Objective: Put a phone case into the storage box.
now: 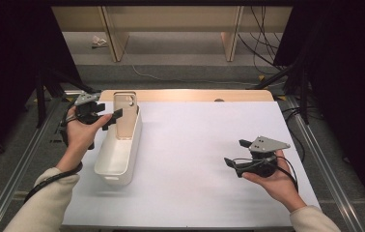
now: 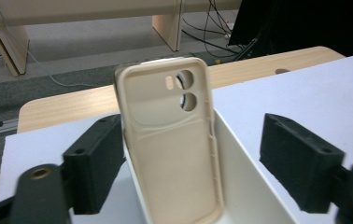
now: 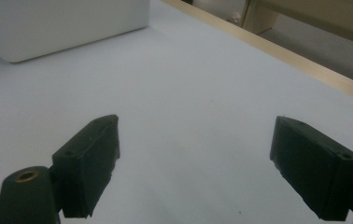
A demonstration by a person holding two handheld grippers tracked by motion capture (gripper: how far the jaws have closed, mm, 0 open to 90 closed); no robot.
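A beige phone case [image 1: 125, 116] stands upright at the far end of a long white bin [image 1: 104, 159] on the left of the table. In the left gripper view the case [image 2: 170, 140] shows its inner side and camera holes, leaning in the bin [image 2: 244, 186]. My left gripper [image 1: 109, 116] is held just left of the bin's far end. It is open, its jaws [image 2: 191, 126] wide on either side of the case and not pressing on it. My right gripper [image 1: 237, 152] hovers over the right of the table, open with nothing between its jaws [image 3: 195, 123].
A white sheet [image 1: 195, 145] covers the table, with a bare wooden strip [image 1: 185, 95] along the far edge. Metal rails [image 1: 315, 145] run down both sides. Beyond the table are wooden furniture legs [image 1: 231, 46] and cables on the floor. The bin's side [image 3: 62, 23] appears in the right gripper view.
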